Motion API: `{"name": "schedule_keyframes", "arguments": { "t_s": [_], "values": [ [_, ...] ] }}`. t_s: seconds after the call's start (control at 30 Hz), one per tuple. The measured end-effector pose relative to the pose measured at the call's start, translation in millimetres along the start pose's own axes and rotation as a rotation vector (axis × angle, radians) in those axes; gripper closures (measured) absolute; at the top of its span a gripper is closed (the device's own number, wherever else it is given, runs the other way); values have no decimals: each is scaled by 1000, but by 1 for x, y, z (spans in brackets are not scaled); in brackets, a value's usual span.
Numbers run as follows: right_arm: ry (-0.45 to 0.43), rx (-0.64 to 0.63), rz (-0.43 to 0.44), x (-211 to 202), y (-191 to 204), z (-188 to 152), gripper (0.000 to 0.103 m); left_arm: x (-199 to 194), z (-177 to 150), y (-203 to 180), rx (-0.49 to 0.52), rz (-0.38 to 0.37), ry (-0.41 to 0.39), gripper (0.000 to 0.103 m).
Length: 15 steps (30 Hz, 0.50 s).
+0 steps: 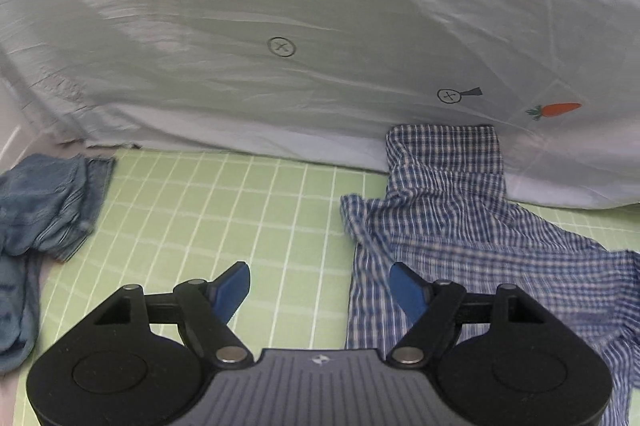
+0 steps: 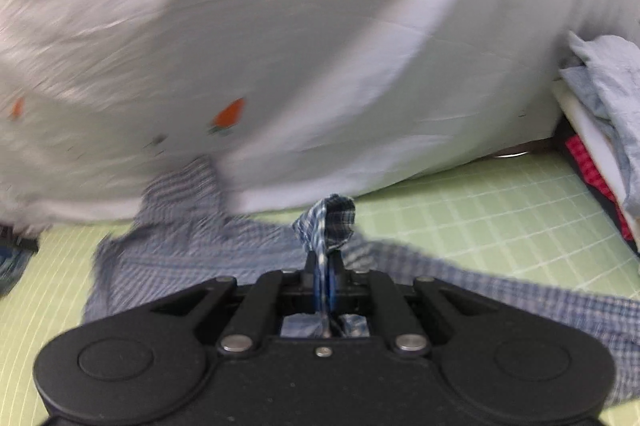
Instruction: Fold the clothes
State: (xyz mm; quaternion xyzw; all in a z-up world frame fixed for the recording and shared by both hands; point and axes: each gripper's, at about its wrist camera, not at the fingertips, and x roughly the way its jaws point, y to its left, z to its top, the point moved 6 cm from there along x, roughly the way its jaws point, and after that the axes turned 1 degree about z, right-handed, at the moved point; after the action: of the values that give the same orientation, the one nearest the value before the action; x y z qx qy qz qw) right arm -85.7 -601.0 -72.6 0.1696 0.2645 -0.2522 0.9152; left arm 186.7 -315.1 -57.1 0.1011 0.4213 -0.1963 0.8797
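A blue and white checked shirt (image 1: 460,210) lies crumpled on the green grid mat (image 1: 224,210), at the right of the left wrist view. My left gripper (image 1: 320,286) is open and empty, low over the mat, with its right finger over the shirt's left edge. My right gripper (image 2: 325,278) is shut on a fold of the checked shirt (image 2: 328,222), which sticks up beyond the fingertips. The rest of the shirt spreads left and right below it. The right wrist view is blurred.
A white sheet with carrot prints (image 1: 320,26) rises behind the mat in both views. A crumpled denim garment (image 1: 44,210) lies at the left. A stack of clothes (image 2: 600,114), pale blue on top and red below, stands at the right.
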Motion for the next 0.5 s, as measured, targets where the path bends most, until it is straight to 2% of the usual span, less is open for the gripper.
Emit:
{"name": "schedule_keyframes", "arguments": {
  "t_s": [0.3, 0.5],
  "values": [
    [94, -193, 102, -58, 84, -90, 99, -70, -74, 22, -10, -2, 21, 23],
    [186, -181, 162, -80, 113, -156, 98, -98, -141, 28, -26, 9, 80, 23]
  ]
}}
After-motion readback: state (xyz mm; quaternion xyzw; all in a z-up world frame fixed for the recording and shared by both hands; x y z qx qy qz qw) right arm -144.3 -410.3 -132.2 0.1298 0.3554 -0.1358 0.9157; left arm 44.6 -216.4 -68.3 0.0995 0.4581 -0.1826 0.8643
